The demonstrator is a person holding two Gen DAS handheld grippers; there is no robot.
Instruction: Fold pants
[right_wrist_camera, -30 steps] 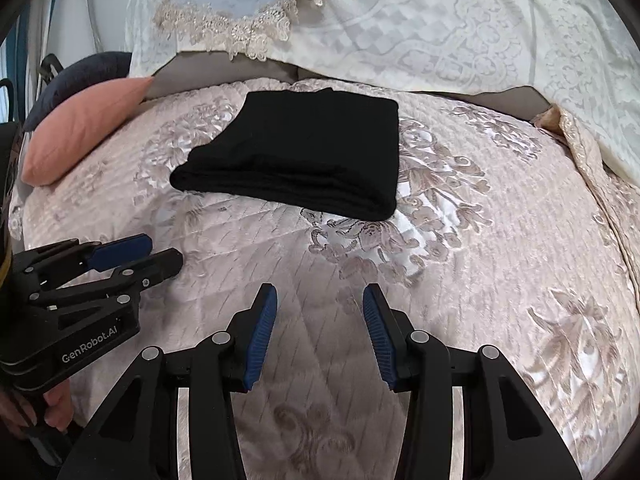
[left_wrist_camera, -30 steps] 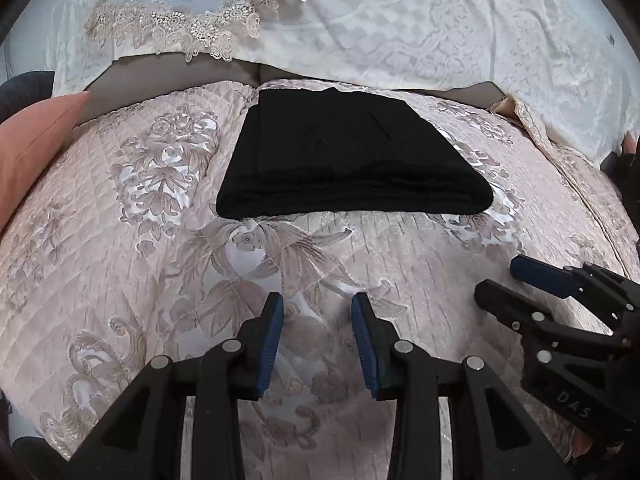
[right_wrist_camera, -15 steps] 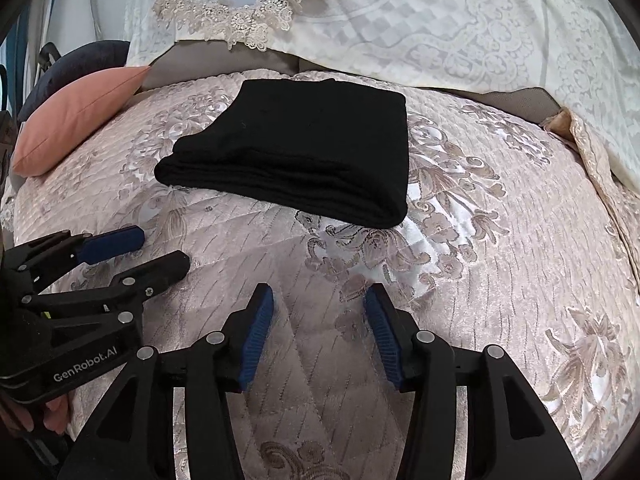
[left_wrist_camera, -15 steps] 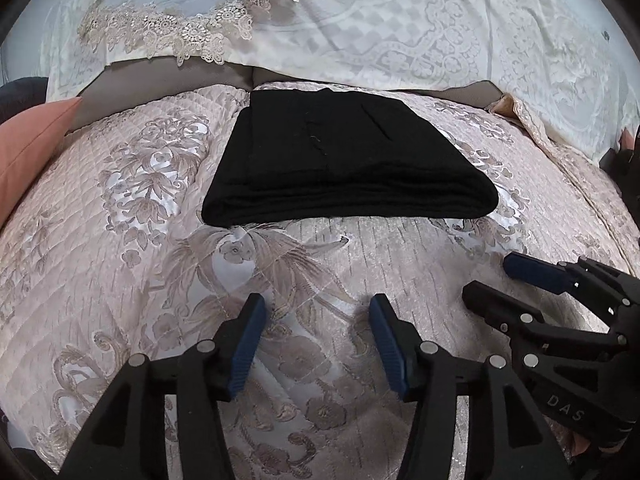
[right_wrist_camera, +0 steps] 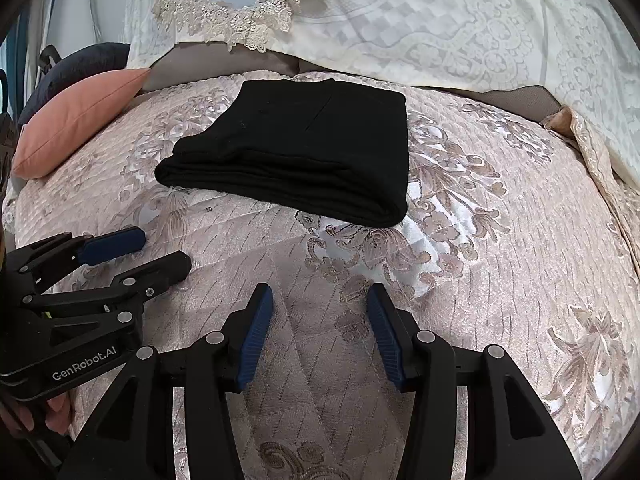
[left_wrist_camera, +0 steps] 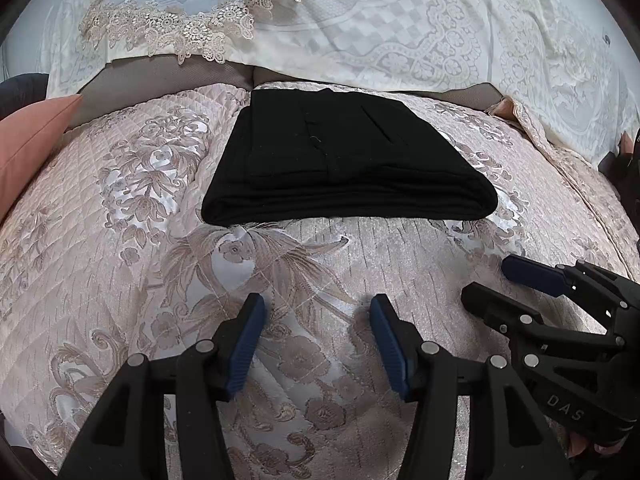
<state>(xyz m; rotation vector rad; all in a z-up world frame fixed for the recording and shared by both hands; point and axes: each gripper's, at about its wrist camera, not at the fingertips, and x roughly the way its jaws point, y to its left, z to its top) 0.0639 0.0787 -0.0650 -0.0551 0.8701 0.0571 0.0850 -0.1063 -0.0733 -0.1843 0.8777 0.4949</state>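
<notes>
Nearby, folded black pants (left_wrist_camera: 344, 160), both tongs agape.

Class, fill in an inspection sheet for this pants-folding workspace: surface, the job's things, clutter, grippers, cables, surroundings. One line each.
Surface: quilted floral bedspread, pale pink, lying smooth.
Job's things: black pants folded into a compact stack, resting flat on the bedspread, touched by neither gripper.
Clutter: nothing seen.
Grippers: left gripper open, holding nothing, short of the pants; right gripper open, holding nothing, beside the left one.
Cables: nothing seen on the bedspread.
Surroundings: pink cushion at the left edge; lace-trimmed white cover draped behind the pants.
</notes>
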